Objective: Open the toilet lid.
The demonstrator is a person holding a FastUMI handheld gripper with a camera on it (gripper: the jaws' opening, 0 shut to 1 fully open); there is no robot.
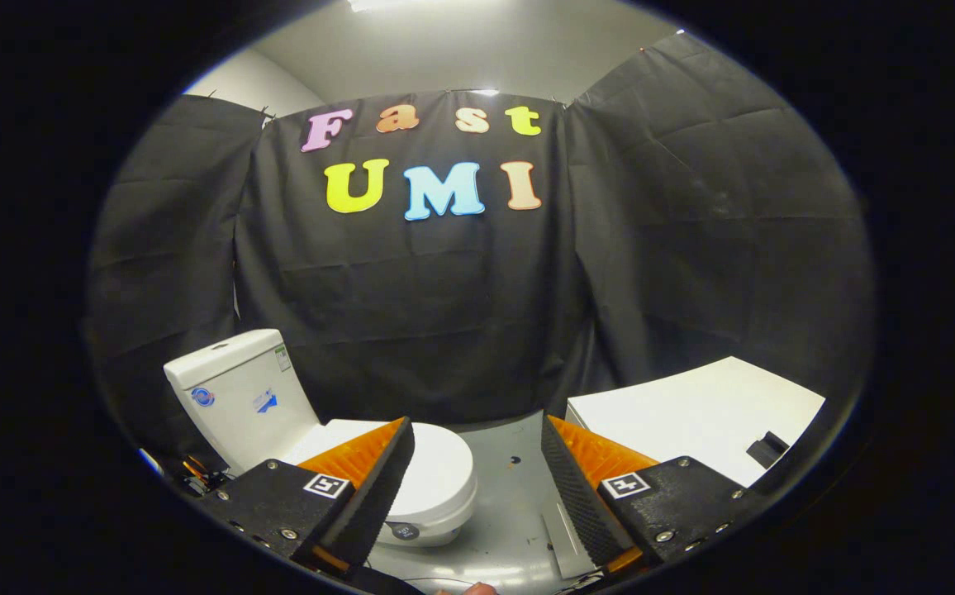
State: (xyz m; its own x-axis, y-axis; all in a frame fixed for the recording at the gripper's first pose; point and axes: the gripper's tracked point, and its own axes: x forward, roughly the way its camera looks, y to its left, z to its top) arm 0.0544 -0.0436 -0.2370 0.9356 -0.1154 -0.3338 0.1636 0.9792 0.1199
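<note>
grey floor (519, 496) booth, toilet lid (436, 467) down, sitting just past your left finger, gripper (477, 471) fingers spread wide on nothing, so i'd swing left and hook the lid's front lip from below.

White toilet lid (436, 467) lies closed on its bowl; tank behind.

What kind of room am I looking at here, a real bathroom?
Probably a mock bathroom in a recording booth: a white toilet with its lid down and a tank stands on a grey floor, with black cloth as walls. The claw is open, holding nothing.
</note>
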